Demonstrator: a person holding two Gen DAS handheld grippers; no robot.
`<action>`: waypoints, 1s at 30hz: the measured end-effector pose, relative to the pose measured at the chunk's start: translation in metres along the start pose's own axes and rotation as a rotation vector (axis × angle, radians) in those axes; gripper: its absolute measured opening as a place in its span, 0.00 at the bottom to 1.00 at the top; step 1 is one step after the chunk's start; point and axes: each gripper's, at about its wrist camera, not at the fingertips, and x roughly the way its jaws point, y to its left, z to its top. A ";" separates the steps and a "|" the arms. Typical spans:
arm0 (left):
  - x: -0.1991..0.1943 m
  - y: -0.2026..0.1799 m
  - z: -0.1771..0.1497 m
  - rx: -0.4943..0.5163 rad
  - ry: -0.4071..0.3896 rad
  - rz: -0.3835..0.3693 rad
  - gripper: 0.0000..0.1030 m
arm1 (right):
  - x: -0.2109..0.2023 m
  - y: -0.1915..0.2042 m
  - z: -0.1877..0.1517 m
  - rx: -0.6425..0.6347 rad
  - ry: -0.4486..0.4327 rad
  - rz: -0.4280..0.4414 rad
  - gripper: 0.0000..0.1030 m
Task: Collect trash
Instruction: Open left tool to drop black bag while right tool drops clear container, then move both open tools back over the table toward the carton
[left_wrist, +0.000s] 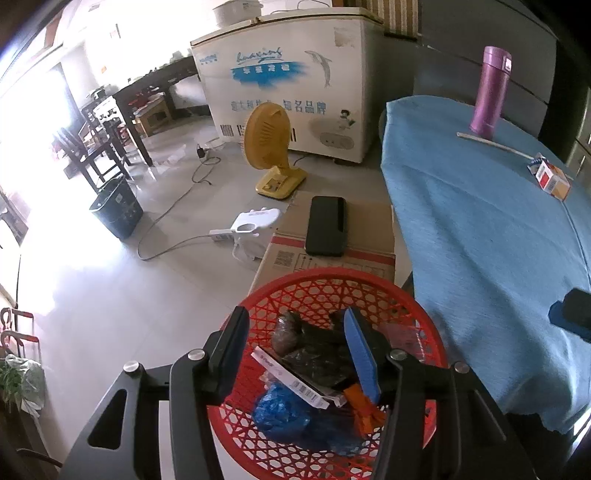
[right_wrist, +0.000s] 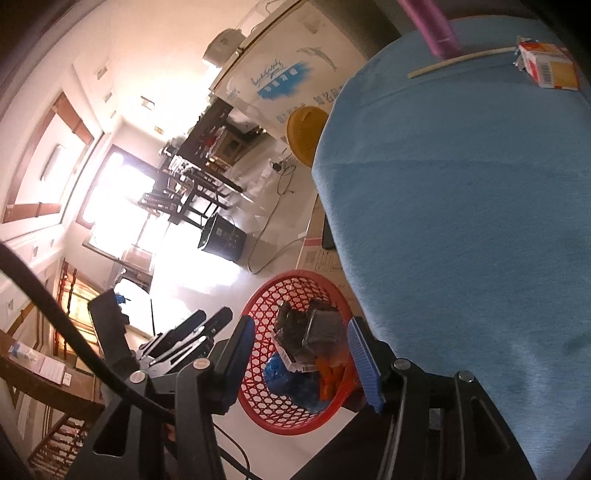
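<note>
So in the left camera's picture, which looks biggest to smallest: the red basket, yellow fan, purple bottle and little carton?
1. red basket, though it is nearest the camera
2. yellow fan
3. purple bottle
4. carton

Colours in front of you:
- Basket (left_wrist: 402, 295): red, open lattice weave.
- Bag (left_wrist: 291, 413) in it: crumpled blue; beside it an orange scrap (left_wrist: 364, 406) and dark wrappers (left_wrist: 314, 350).
- Desk (left_wrist: 480, 240) cloth: plain light blue.
- Flask (left_wrist: 489, 92): purple.
- Carton (left_wrist: 552, 179): white, red and orange-yellow.
- Fan (left_wrist: 267, 140): yellow.
- Freezer (left_wrist: 295, 92): white, blue brush-stroke print and a dolphin drawing.
- Bin (left_wrist: 116, 210): dark.
- Your left tool (left_wrist: 295, 354): black, with one blue pad (left_wrist: 364, 362).
- Your right tool (right_wrist: 301, 363): same colours.
</note>
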 end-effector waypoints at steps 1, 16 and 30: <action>0.000 -0.002 0.000 0.004 0.001 -0.004 0.53 | -0.002 -0.002 0.001 0.007 -0.004 0.001 0.55; -0.007 -0.037 -0.002 0.085 0.004 -0.038 0.53 | -0.046 -0.034 0.012 0.094 -0.118 0.002 0.55; -0.013 -0.072 0.003 0.168 0.011 -0.038 0.54 | -0.096 -0.087 0.021 0.187 -0.239 -0.022 0.55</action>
